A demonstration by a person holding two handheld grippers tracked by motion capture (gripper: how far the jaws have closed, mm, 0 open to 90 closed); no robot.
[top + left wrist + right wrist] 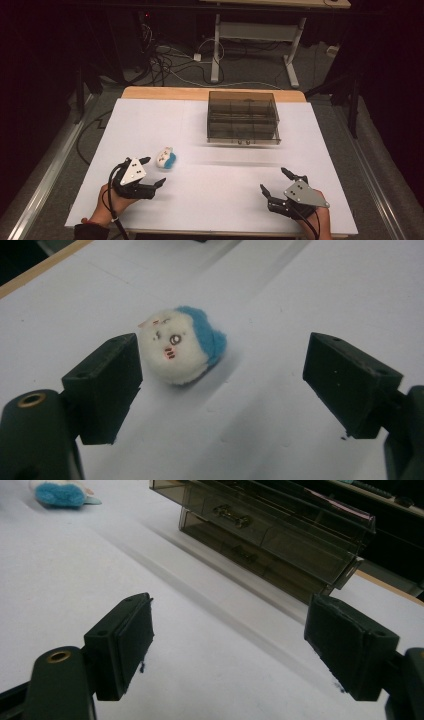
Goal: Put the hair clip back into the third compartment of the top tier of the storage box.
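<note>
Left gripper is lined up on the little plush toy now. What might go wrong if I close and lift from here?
The plush toy lies off-centre, close to one finger of the open left gripper, so closing now may only nudge it aside. It is small, round and soft, so it might roll or slip out of a shallow pinch. The smoky drawer box looks shut; the open right gripper sits well short of it.
</note>
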